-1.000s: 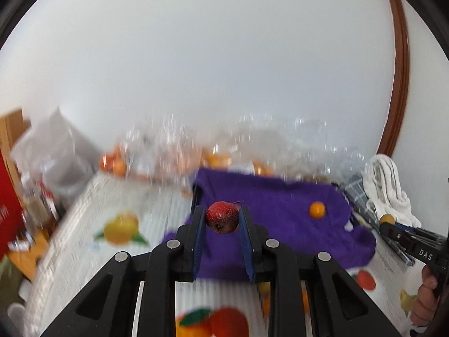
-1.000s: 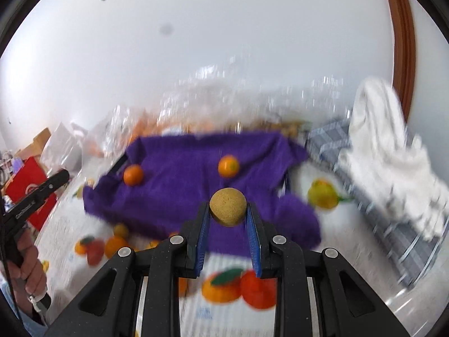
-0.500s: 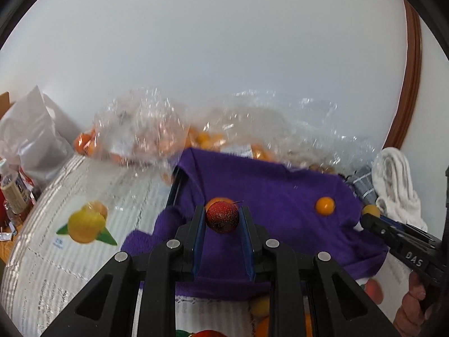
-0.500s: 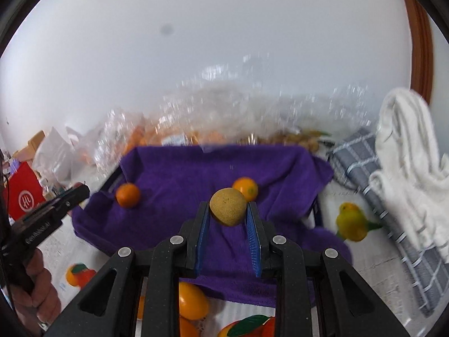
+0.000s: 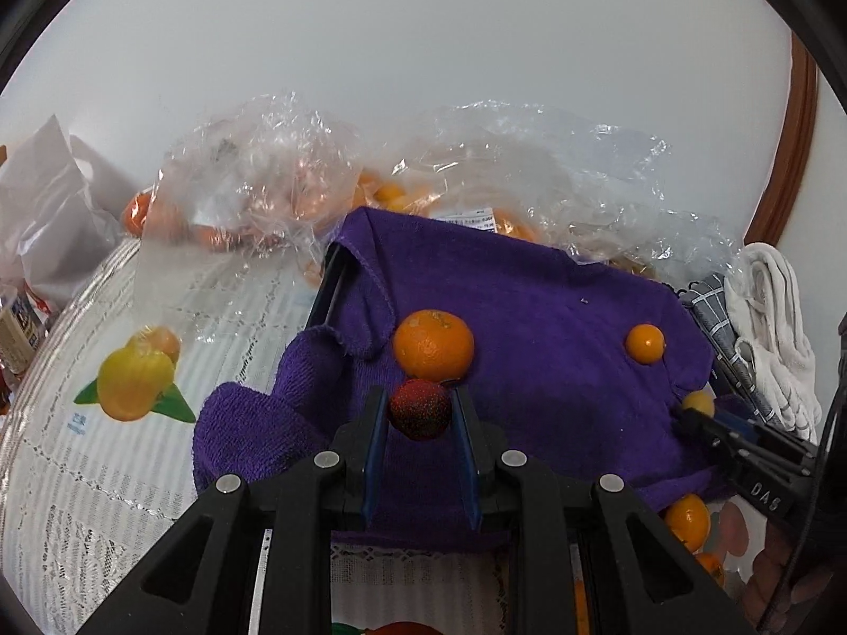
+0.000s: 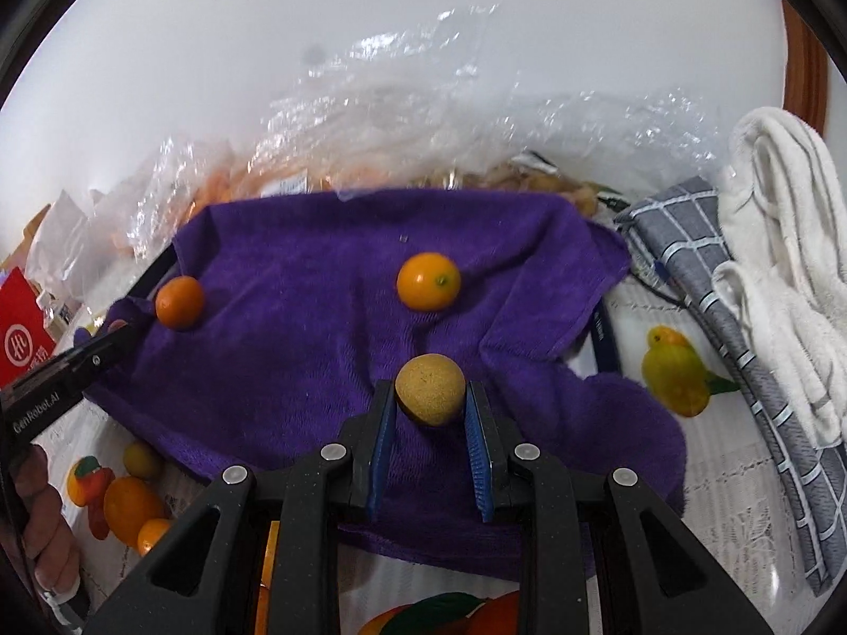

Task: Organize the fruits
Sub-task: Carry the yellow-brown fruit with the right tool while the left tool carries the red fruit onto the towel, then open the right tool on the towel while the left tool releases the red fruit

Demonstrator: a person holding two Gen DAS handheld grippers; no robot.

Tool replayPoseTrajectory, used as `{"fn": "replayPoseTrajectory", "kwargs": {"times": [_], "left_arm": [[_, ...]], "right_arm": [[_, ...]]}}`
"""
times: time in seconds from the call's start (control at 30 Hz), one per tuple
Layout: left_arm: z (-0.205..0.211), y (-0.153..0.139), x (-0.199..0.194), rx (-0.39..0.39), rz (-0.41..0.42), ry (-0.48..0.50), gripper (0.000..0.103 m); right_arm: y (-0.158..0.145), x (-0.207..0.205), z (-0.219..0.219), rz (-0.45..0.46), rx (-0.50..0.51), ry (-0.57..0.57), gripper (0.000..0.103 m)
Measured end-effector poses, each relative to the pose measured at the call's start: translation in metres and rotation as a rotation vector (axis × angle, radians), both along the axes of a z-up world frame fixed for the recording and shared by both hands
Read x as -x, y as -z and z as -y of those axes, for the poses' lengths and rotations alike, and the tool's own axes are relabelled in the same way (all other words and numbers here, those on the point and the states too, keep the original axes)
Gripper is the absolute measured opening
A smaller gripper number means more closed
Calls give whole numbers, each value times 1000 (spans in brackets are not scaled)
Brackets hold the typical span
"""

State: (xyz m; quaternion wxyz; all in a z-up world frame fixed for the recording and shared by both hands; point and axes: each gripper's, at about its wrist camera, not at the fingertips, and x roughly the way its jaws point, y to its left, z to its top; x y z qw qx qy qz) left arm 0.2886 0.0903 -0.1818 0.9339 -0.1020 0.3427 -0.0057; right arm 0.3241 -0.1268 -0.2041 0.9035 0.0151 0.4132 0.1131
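A red berry (image 5: 420,409) is pinched between the blue pads of the left gripper (image 5: 418,413), at the very tips of the fingers (image 5: 375,426), with its far half sticking out past them. It is held above the purple towel (image 5: 529,328), just in front of a large orange (image 5: 433,345) lying on that cloth. A tan round fruit (image 6: 430,389) is clamped the same way by the right gripper (image 6: 430,397), seated at the fingertips and raised over the towel. Farther on, a small orange (image 6: 428,281) is seen at the middle of the towel. More loose oranges (image 6: 132,505) are scattered on the desk (image 5: 95,455) beside the near edge of the cloth. Clear plastic bags (image 5: 264,185) of fruit are piled behind, against the wall.
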Motion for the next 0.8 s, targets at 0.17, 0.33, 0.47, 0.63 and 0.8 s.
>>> {"fn": "replayPoseTrajectory", "kwargs": {"times": [0.17, 0.33, 0.47, 0.63, 0.8], "left_arm": [[1, 1, -1, -5, -6, 7, 23], [2, 1, -1, -9, -9, 15, 23], [3, 2, -1, -10, -10, 19, 23], [4, 2, -1, -16, -9, 27, 23], [7, 0, 2, -15, 4, 52, 30]], "right_arm": [[4, 1, -5, -10, 24, -2, 26], [5, 1, -2, -21, 3, 6, 26], [6, 1, -1, -18, -6, 7, 26], [5, 2, 1, -15, 5, 14, 31], [3, 4, 3, -13, -6, 22, 46]]}}
